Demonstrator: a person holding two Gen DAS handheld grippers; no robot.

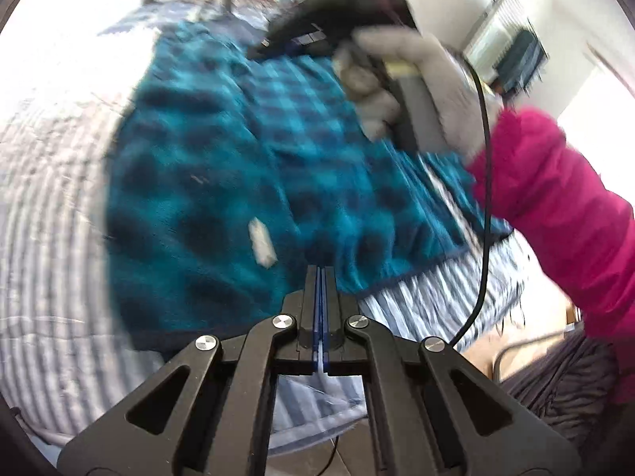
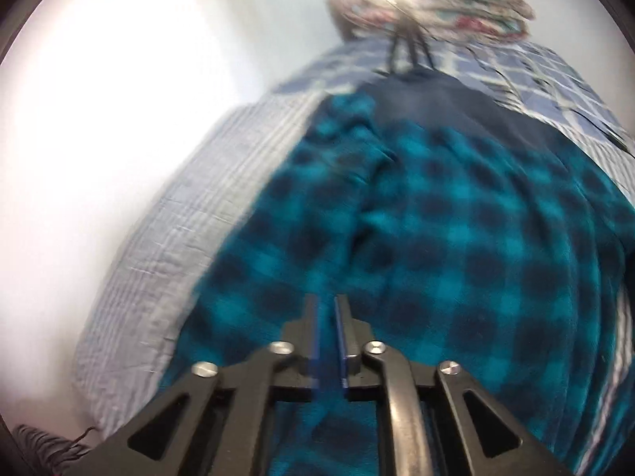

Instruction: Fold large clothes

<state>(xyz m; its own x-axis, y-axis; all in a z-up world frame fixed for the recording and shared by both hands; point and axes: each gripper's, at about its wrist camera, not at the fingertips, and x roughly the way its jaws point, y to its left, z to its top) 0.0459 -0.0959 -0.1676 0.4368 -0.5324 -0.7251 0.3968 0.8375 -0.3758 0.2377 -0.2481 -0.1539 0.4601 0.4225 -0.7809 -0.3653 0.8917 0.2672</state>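
On striped bed [image 1: 51,277]: teal plaid garment [image 1: 206,182]; left gripper [image 1: 321,273] closed (empty).

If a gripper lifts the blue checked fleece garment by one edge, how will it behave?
The checked fleece garment would probably hang limp: it lies in soft folds on the striped bedcover. It looks thick and fuzzy, so likely not slippery, perhaps bulky for narrow jaws. It should not roll.

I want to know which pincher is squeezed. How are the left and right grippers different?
The left gripper has its jaws pressed together; the right gripper shows a narrow gap. The left sits at the teal garment's near edge; the right is over its middle. Both are black with blue pads.
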